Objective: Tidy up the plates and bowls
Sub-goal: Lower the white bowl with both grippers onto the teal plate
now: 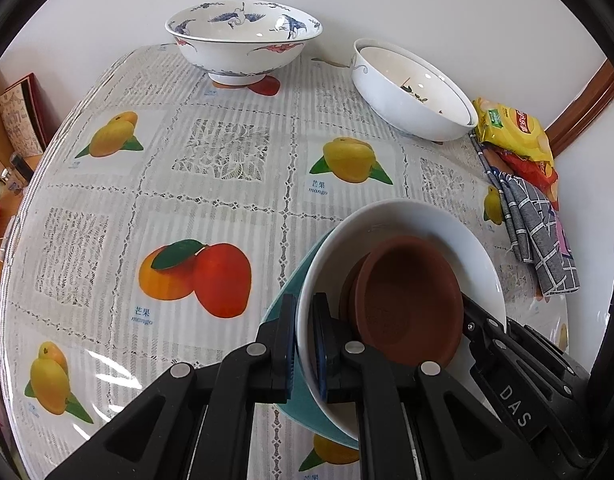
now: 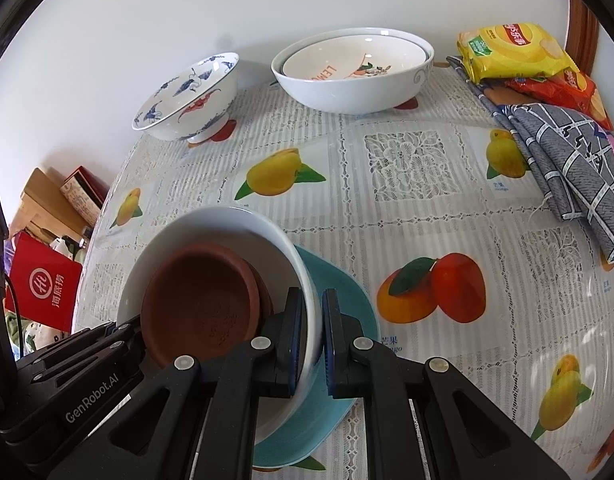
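The white bowl [image 1: 407, 240], with brown saucers [image 1: 407, 300] inside, is gripped by opposite rims by the left claw [image 1: 305, 344] and right claw [image 2: 313, 336] over the teal plate [image 2: 339, 288] on the desk [image 1: 227, 160], probably for stacking.

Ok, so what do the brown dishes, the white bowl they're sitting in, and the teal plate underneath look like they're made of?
Brown dishes: likely unglazed terracotta, given the matte, grainy reddish surface with no shine.
White bowl: probably glazed ceramic or porcelain, smooth with a soft sheen; melamine can't be excluded.
Teal plate: looks like glazed ceramic with an even satin colour, though plastic is possible.
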`<state>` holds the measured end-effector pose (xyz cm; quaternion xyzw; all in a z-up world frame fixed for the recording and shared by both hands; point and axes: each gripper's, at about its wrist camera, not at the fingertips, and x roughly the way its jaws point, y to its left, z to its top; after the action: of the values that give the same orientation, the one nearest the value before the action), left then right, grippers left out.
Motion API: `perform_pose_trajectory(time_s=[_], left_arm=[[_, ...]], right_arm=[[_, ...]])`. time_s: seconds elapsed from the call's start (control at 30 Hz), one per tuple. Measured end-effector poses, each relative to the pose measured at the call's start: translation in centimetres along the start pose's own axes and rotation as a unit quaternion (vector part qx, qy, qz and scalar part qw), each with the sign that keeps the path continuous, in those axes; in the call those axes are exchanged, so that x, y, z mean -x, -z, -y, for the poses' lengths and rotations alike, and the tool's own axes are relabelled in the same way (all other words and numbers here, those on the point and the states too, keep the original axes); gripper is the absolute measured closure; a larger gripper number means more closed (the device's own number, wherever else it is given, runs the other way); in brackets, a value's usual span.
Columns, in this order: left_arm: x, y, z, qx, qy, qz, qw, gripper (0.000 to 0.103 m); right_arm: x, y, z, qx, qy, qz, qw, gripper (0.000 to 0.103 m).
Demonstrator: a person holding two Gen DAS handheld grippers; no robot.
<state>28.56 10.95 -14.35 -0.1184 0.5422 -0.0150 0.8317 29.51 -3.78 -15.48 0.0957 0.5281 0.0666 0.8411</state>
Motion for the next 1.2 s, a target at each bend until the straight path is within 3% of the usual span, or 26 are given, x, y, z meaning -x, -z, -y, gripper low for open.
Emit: perform_pose_trajectory(time_s=[0.23,1.2], left_arm=[[-0.9,0.0,-0.2,0.0,0.005,-0.004,1.0,0.094],[-0.6,0.4,-0.3,-0.008,0.007,0.007,0.9999,0.091]], right_arm=[[-1.2,0.3,0.4,-0.005,-0.001,-0.013,1.0,0.093],[-0.9,0.7,0.1,0.026,0.013,-0.001,1.0,0.093]])
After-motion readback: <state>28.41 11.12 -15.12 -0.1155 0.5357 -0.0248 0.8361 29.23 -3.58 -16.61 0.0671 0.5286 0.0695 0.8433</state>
